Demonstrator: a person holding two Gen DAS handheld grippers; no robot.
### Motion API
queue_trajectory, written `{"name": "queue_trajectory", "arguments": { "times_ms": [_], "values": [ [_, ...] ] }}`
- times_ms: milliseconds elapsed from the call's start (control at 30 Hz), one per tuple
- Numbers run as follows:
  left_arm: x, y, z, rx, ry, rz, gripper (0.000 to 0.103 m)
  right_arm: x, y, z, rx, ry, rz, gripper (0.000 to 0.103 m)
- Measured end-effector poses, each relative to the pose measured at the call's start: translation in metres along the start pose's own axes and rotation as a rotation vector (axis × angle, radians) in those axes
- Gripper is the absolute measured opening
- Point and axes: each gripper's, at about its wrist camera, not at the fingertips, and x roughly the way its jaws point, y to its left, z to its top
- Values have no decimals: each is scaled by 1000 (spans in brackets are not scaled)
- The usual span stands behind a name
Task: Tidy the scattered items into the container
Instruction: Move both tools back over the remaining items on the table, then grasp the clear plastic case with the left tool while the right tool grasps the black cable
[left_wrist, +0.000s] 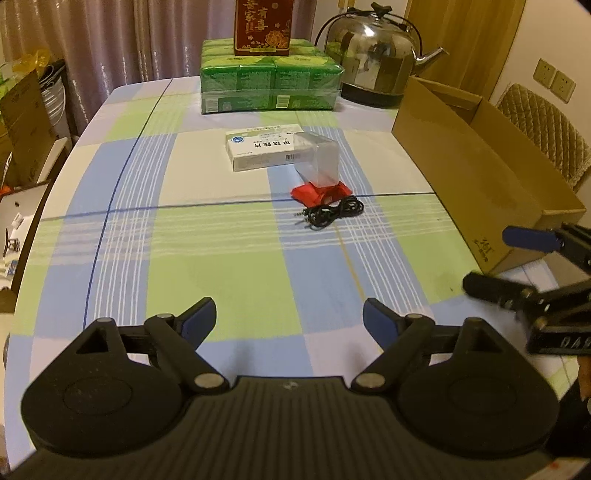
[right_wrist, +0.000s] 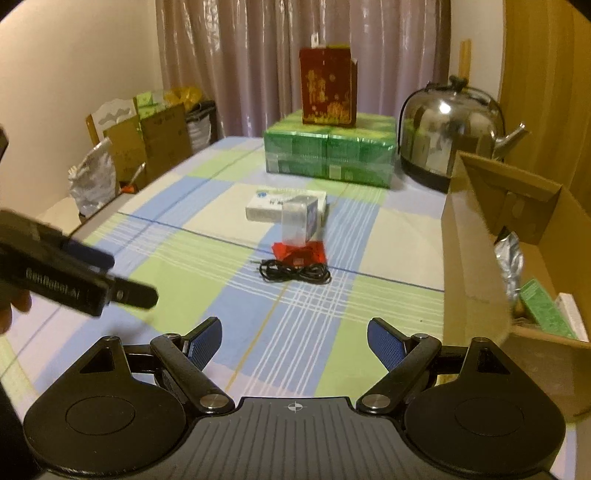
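In the middle of the checked tablecloth lie a white medicine box (left_wrist: 264, 149) (right_wrist: 273, 206), a clear plastic box (left_wrist: 319, 162) (right_wrist: 299, 221) on a red packet (left_wrist: 321, 194) (right_wrist: 299, 254), and a coiled black cable (left_wrist: 332, 214) (right_wrist: 295, 275). At the right stands an open cardboard box (left_wrist: 480, 177) (right_wrist: 476, 258) holding a silver foil bag (right_wrist: 511, 266) and a green packet (right_wrist: 546, 310). My left gripper (left_wrist: 290, 317) (right_wrist: 122, 275) is open and empty, well short of the cable. My right gripper (right_wrist: 294, 338) (left_wrist: 487, 258) is also open and empty, beside the cardboard box's near corner.
At the table's far end a green tissue pack (left_wrist: 271, 85) carries a red carton (left_wrist: 263, 26), with a steel kettle (left_wrist: 373, 55) to its right. A quilted chair back (left_wrist: 546, 125) stands behind the cardboard box. Boxes and bags (right_wrist: 147, 140) crowd the left table edge.
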Motion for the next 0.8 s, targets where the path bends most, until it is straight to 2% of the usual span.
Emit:
{"name": "queue_trajectory", "arguments": {
  "times_ms": [233,500,567,700,800],
  "values": [
    [37,-3,37,25,-4,2,83,48,-22,18,80,28,-32,83],
    [81,-8,81,5,-23,-51,78,96,-52,29,121,61,-32,61],
    [92,-14,91,15,-28,-58,77,101,-56,29,117,63,-35,60],
    [119,-25,106,12,-26,-71,67,106,-60,24,112,70,-45,60],
    [134,-31,113,-2,-29,-95,64,109,-62,19,119,78,-43,60]
  ]
}}
